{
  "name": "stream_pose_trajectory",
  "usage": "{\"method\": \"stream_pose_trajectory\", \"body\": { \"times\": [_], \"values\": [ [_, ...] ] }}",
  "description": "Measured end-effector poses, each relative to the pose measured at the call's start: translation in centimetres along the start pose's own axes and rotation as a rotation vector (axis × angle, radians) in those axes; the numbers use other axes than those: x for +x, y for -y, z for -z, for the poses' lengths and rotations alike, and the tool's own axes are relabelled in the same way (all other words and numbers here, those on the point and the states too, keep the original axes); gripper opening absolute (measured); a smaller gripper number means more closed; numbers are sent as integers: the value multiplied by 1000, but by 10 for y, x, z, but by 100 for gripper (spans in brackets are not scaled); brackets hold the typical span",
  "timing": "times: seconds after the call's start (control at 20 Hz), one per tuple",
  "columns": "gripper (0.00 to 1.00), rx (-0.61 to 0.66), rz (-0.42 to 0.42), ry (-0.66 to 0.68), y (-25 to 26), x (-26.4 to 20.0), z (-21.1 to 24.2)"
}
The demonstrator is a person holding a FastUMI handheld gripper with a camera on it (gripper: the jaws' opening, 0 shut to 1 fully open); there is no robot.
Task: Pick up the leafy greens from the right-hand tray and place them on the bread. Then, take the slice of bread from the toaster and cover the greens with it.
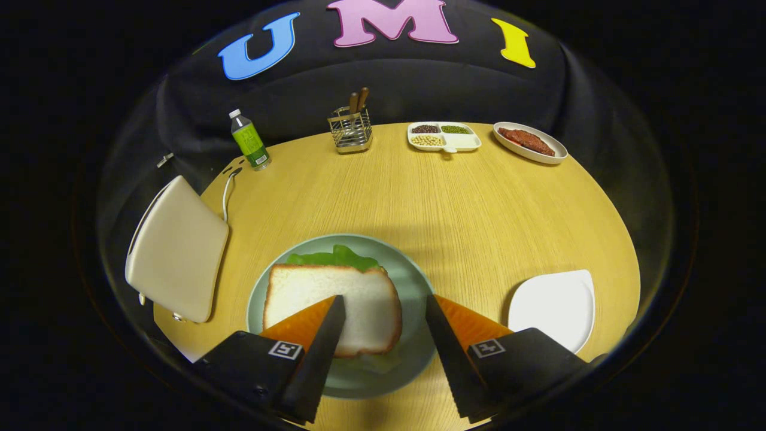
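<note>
Toaster (pixel 178 250) sits at the left edge of the round wooden counter (pixel 467 209), a pale closed box with a white cord (pixel 226 194) trailing from its far end; beyond it a bottle with a green label (pixel 249 140) stands upright near the counter's far rim. Further along that far rim stands a wire holder (pixel 350 129) with brown handles poking out, then a white divided dish (pixel 444 137) with dark, green and pale grains in three of its compartments, then an oval white plate (pixel 530 142) carrying a strip of reddish food. Nearer, a pale green plate (pixel 413 281) lies just ahead of the tongs (pixel 383 299), and on it a slice of bread (pixel 335 308) lies flat over the leafy greens (pixel 335 258), whose ruffled edge shows along the slice's far side. The tongs are spread wide and grip nothing; the left finger overlaps the near part of the slice in view, and whether it touches cannot be told, while the right finger sits over the plate's bare right side. To the right, an empty white tray (pixel 553 306) lies beside the right finger.
</note>
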State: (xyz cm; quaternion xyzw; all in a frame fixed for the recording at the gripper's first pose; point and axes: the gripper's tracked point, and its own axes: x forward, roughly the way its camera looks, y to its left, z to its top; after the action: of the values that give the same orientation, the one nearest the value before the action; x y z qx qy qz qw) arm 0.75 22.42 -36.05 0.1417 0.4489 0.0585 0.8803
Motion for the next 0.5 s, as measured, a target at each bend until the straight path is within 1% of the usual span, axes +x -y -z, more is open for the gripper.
{"method": "stream_pose_trajectory", "body": {
  "times": [0.15, 0.35, 0.5],
  "values": [
    [100, -34, 41, 36, 10, -8, -10],
    [100, -39, 37, 79, 17, -21, -27],
    [100, -16, 26, 120, 21, -36, -47]
  ]
}}
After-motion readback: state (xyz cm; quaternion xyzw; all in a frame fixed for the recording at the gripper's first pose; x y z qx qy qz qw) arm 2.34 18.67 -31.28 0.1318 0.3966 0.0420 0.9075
